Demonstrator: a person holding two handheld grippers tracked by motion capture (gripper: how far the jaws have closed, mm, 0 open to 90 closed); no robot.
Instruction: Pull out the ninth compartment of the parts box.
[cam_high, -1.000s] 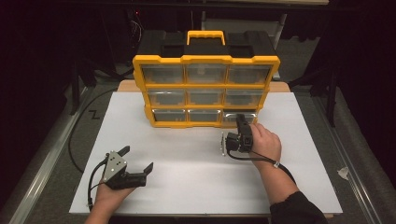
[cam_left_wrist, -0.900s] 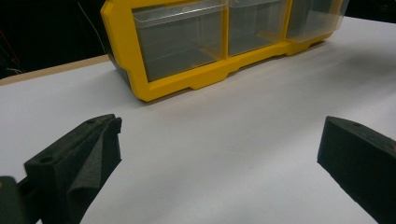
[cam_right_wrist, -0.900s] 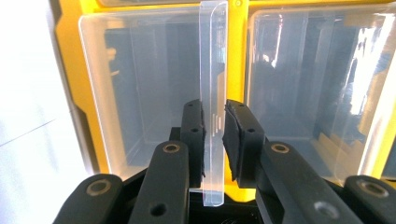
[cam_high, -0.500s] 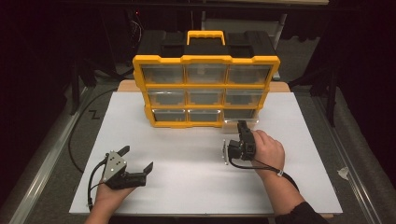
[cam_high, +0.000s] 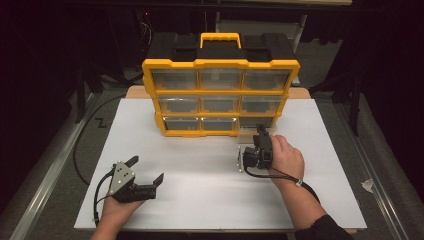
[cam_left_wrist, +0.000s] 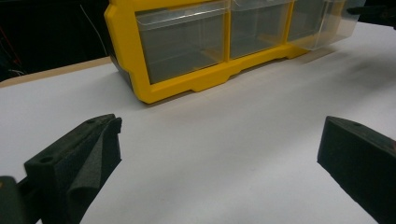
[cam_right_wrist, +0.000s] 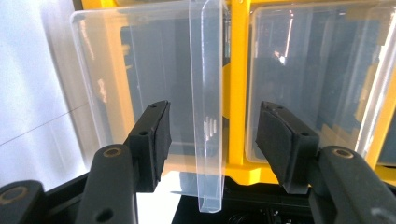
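White tabletop (cam_high: 210, 170); clear drawer's pull tab (cam_right_wrist: 208, 116) between right gripper's (cam_high: 260, 142) spread fingers (cam_right_wrist: 152, 140), untouched; left gripper (cam_high: 145, 177) agape.

Wide bare white tabletop (cam_high: 200, 170) lies ahead of the left gripper (cam_high: 147, 174), jaws spread, nothing between it and the yellow plastic drawer cabinet (cam_high: 220, 92) standing well ahead. The right gripper (cam_right_wrist: 212, 140) is crowded: a clear plastic drawer (cam_right_wrist: 140, 84) juts from the cabinet's bottom corner, its handle lip (cam_right_wrist: 210, 107) between the parted jaws, untouched, yellow frame right behind.
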